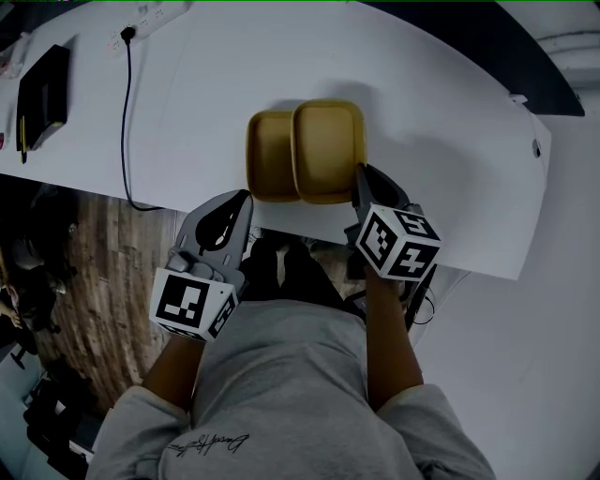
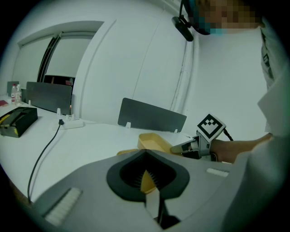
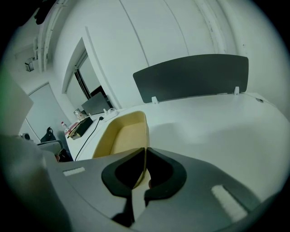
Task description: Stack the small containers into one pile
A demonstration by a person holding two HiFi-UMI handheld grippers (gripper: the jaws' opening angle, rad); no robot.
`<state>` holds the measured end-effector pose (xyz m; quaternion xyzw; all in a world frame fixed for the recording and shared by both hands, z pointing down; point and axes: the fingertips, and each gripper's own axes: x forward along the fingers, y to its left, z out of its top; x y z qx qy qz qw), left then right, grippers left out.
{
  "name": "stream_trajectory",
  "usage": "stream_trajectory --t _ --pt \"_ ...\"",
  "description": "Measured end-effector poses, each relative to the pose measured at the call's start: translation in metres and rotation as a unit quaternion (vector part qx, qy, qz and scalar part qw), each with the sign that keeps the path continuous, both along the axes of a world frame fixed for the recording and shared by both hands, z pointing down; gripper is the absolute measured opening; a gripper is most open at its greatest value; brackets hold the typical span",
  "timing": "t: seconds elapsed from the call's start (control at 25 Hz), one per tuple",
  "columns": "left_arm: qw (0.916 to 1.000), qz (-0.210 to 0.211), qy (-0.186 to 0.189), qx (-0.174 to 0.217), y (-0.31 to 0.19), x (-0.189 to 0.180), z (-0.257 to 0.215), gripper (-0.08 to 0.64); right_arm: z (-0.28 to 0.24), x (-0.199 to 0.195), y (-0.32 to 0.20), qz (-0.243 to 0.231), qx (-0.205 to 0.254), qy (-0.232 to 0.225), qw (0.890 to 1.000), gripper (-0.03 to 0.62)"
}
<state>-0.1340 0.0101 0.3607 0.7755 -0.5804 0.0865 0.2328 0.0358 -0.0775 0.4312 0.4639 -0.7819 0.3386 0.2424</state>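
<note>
Two yellow containers lie near the front edge of the white table. In the head view the right container overlaps the left container. My right gripper is shut on the right container's near corner, and the right gripper view shows the jaws of this gripper pinching the thin rim of the tub. My left gripper is at the left container's near edge. In the left gripper view a yellow piece of rim sits between its closed pads. That view also shows the right gripper on the other container.
A black box lies at the far left of the table, with a power strip and its black cable. Grey divider panels stand along the table's far side. Wooden floor lies below the front edge.
</note>
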Motion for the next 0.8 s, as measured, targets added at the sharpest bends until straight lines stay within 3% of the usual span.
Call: stream_trajectory --t 0.8 --pt "0.9999 -0.014 -0.01 0.001 0.008 -0.049 0.0 0.002 0.01 -0.06 0.014 -0.019 -0.015 -0.003 1.0 0.028"
